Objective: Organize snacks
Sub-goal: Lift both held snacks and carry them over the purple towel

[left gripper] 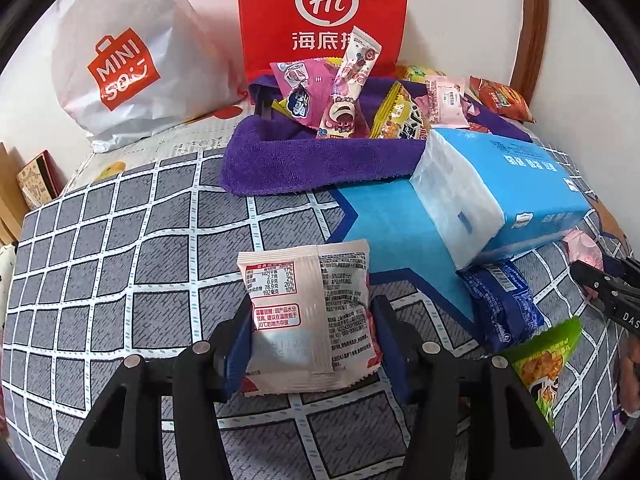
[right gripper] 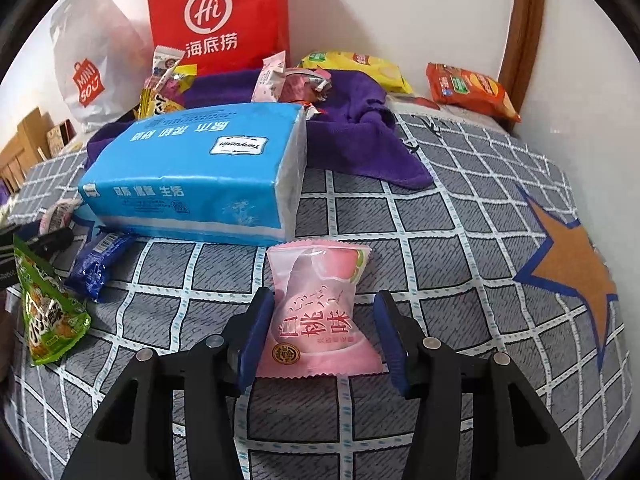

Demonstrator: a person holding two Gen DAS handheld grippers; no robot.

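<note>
1. The left gripper has its blue pads pressed on both side edges of a white and pink snack packet, so it is clamped on it. The packet's long axis runs from 6 toward 12 o'clock, along the fingers, with its printed back panel facing the camera.

2. The right gripper has a pink peach-flavour packet between its fingers. The left pad touches the wrapper; at the right pad a narrow strip of cloth seems to show, so I cannot tell whether the grip is firm. This packet's long axis also runs 6 to 12 o'clock.

3. Outward from the left gripper, the purple towel with its pile of snacks lies at 12 o'clock, well apart from the held packet, with open checked bedcover between them.

4. From the right gripper, the blue tissue pack lies at about 11 o'clock, between the gripper and the towel pile.

5. In my judgement, the towel pile is the collecting place, and the left hand has the clearer line to it: straight ahead, nothing in between. The right hand would have to pass over or to the right of the tissue pack.

6. A dark blue packet and a green packet lie at 3 to 4 o'clock of the left gripper, not yet gathered.
</note>
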